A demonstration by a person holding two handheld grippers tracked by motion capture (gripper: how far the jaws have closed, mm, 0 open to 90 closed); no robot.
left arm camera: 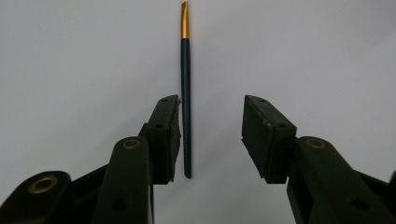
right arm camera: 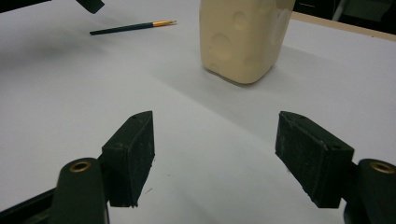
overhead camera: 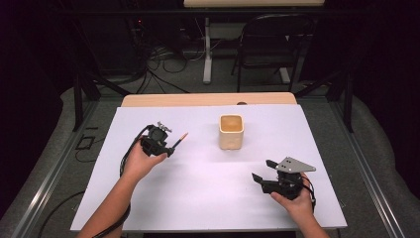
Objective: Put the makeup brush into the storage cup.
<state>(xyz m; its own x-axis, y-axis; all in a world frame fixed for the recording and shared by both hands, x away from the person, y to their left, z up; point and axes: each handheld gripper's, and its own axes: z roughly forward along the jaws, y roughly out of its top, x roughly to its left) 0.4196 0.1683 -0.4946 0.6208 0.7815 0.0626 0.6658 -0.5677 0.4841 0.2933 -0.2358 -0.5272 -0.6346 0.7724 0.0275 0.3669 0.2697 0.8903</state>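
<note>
— Where do we see the brush (left arm camera: pixel 186 107)?
— Lying on the white surface (overhead camera: pixel 208 193), left of centre in the high view, between our left hand-held gripper's (left arm camera: pixel 211 135) half-open jaws, beside one pad, not clamped.
— And our right hand-held gripper (right arm camera: pixel 215 156)?
— Wide open, empty, lower right; cream cup (overhead camera: pixel 231 131) beyond.

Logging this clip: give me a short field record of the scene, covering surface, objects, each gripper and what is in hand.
surface: white table top
objects: thin dark brush with gold ferrule, lying flat; cream square cup, upright, apart from the brush
left gripper: jaws part open, astride the brush handle, which lies close by one pad; the other pad is clear of it, not clamped
right gripper: jaws open, nothing between them, pointing toward the cup
work in hand: left gripper lined up to pick the brush
</note>
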